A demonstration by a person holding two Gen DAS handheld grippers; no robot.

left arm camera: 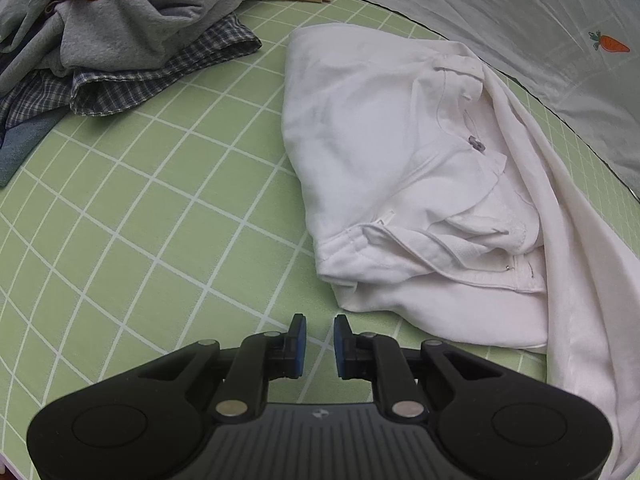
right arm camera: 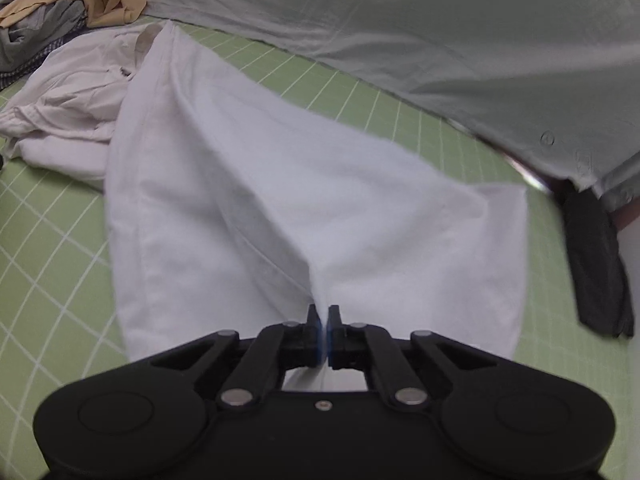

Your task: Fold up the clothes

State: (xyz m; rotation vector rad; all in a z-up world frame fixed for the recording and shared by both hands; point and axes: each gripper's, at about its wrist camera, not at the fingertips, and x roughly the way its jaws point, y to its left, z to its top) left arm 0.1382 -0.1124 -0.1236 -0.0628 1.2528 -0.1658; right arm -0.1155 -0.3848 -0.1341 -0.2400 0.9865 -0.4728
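Observation:
White trousers (left arm camera: 384, 168) lie on the green grid mat (left arm camera: 140, 200), waist part bunched, with a button and a waistband showing. One leg (right arm camera: 248, 200) stretches from the bunched part toward the right wrist camera. My right gripper (right arm camera: 324, 320) is shut on the end of that leg and holds it lifted and taut. My left gripper (left arm camera: 320, 328) is open and empty, just above the mat, a little short of the near edge of the bunched trousers.
A pile of grey, plaid and tan clothes (left arm camera: 120, 28) lies at the far left of the mat. A grey sheet with carrot prints (left arm camera: 540, 40) lies beyond the mat's far edge. A dark garment (right arm camera: 596, 264) hangs at the right.

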